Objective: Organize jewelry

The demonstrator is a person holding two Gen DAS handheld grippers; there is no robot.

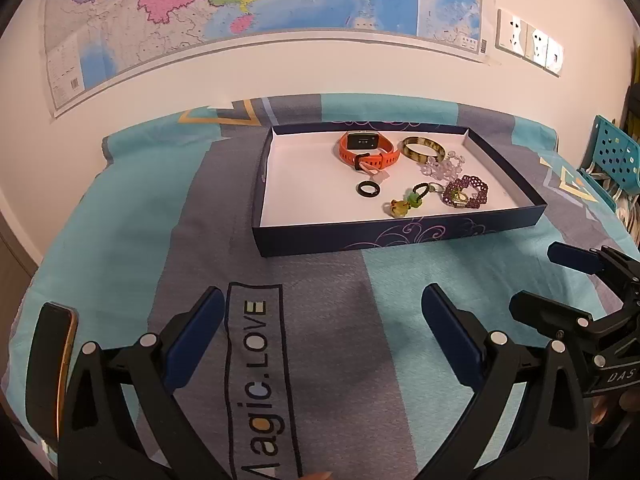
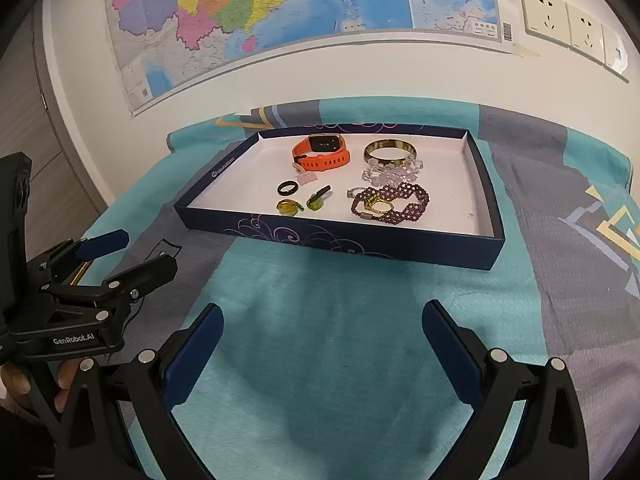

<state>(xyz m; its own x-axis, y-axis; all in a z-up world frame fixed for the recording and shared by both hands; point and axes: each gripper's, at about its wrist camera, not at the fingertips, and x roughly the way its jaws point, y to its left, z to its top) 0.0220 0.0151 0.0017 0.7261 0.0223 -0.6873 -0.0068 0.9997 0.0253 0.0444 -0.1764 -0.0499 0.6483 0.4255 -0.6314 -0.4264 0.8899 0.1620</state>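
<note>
- Jewelry sits inside a shallow dark-blue box lid (image 1: 400, 236) on the blanket-covered tabletop (image 1: 320, 300), close to the wall with the map (image 1: 260, 0); the lid's long axis runs left to right across my views.
- Orange watch (image 1: 368, 150) lies toward the far wall of the lid, strap closed in a loop, face turned up and toward me.
- Tortoiseshell bangle (image 1: 423, 148) lies flat just right of the watch, touching a clear beaded bracelet (image 1: 442, 166).
- Purple beaded bracelet (image 2: 394, 202) lies nearer the front wall with gold rings resting on it; I cannot tell how many.
- Black ring (image 1: 368, 189) lies flat near the middle; small green and amber pieces (image 2: 298, 205) beside it are too small to identify.
- My left gripper (image 1: 324, 320) hovers over the blanket short of the lid, fingers wide apart, holding nothing.
- My right gripper (image 2: 322, 332) does the same, fingers spread and empty.
- A dark flat object at the left view's edge is cut off.
</note>
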